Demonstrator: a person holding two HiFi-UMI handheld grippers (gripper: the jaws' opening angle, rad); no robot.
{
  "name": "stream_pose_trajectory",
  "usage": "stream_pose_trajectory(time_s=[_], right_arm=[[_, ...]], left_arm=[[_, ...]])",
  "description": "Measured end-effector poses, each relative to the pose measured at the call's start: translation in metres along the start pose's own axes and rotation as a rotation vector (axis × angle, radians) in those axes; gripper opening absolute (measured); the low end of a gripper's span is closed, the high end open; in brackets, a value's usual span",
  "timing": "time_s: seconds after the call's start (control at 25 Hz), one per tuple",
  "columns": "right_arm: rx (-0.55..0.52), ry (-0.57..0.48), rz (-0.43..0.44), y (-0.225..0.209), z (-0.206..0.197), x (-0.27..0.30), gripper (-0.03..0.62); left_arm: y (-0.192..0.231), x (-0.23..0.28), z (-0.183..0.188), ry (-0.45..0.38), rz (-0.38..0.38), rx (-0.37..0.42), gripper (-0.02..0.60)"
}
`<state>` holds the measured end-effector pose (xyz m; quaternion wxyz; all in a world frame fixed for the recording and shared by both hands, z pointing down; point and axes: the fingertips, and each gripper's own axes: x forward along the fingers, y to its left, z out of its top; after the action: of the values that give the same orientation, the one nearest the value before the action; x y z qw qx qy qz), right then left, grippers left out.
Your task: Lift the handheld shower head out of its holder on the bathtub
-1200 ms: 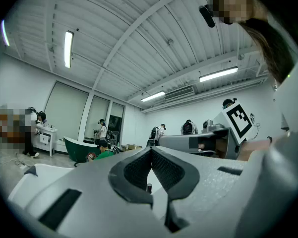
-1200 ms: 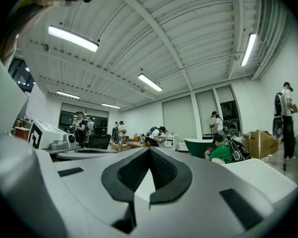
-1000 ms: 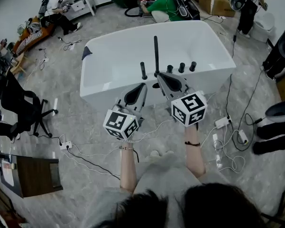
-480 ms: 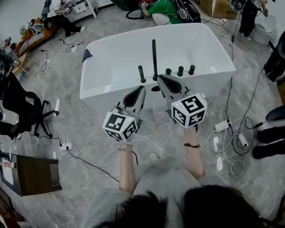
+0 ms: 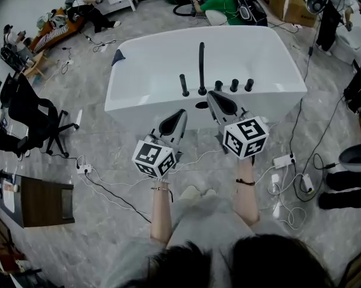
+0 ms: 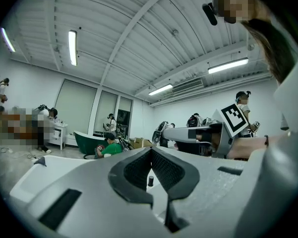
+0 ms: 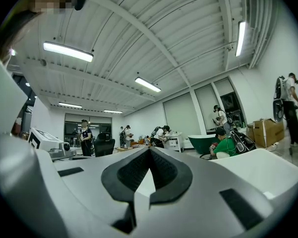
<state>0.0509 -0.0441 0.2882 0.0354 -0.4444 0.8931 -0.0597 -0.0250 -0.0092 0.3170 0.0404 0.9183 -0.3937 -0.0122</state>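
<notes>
A white bathtub [image 5: 138,71] stands in front of me in the head view. On its near rim the black handheld shower head [image 5: 184,84] stands upright in its holder, left of a tall black spout [image 5: 201,65] and three black knobs [image 5: 234,85]. My left gripper [image 5: 180,111] is shut and empty, just short of the rim and below the shower head. My right gripper [image 5: 210,95] is shut and empty, its tip at the rim near the spout's base. In the left gripper view the closed jaws [image 6: 150,150] frame a small black fixture [image 6: 150,181].
Cables and power strips [image 5: 282,159] lie on the marble floor to the right and left of me. An office chair [image 5: 33,122] and a dark table [image 5: 45,206] are at the left. People [image 5: 228,5] sit behind the tub near a green tub.
Both hands have drifted a little forward and lower toward the tub's near rim. The jaws of both grippers stay shut. The shower head has not moved.
</notes>
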Motion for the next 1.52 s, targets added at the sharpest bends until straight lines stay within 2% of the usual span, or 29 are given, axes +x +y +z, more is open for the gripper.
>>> stream_pose_trajectory(time_s=[0.64, 1.2, 1.52], right_arm=[[-0.001, 0.037, 0.063, -0.006, -0.016, 0.027, 0.0], [-0.018, 0.107, 0.07, -0.027, -0.038, 0.057, 0.0], [-0.005, 0.117, 0.06, -0.034, -0.043, 0.089, 0.0]], left_arm=[[0.025, 0.008, -0.009, 0.012, 0.071, -0.007, 0.006], [0.047, 0.047, -0.023, 0.038, 0.036, -0.035, 0.006], [0.079, 0.058, -0.028, 0.047, 0.022, -0.052, 0.006]])
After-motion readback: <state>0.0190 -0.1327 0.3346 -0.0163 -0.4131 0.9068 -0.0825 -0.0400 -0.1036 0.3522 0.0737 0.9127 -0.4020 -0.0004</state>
